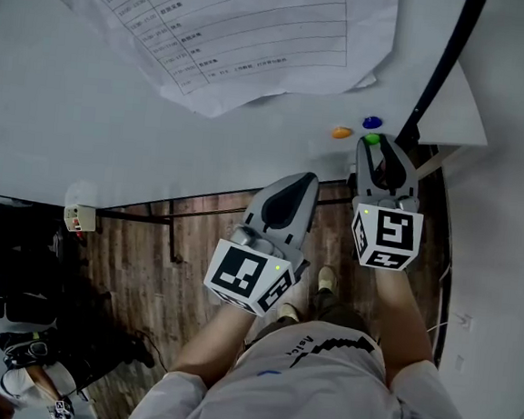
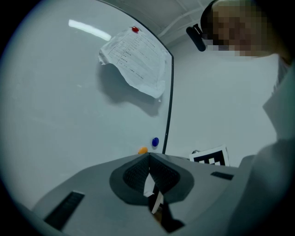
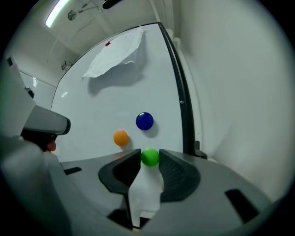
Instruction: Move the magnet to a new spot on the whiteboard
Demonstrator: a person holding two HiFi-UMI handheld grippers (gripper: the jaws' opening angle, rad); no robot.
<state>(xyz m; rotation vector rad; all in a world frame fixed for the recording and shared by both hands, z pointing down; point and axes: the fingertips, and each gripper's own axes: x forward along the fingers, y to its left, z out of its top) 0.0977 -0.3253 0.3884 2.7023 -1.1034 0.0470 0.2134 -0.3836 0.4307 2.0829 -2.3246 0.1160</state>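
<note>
Whiteboard is taking up most of the head view, with a big paper sheet hanging off a red magnet up top. So which hand is actually doing the job here?

reply: Right one, no contest. The left gripper is hanging back, low and to the left of the magnets, with its jaws pressing together on nothing. The right gripper is pointing straight at the board close by the black frame. It's squeezing the green magnet right at its jaw tips, one pad on either side.

OP: Squeezing for sure, or just sitting around it?

reply: It's looking clamped to me, with no gap showing on either side, though the fisheye is making that hard to swear to. The magnet is sitting on the board dead ahead of the jaws. It's a round button, so there's no long axis to be lining up with. In the right gripper view the blue magnet is sitting just above it and the orange magnet up and to the left, both near but apart. I'm guessing the next move is calling for a pull straight off the board, then heading for bare white away from the frame.
</note>
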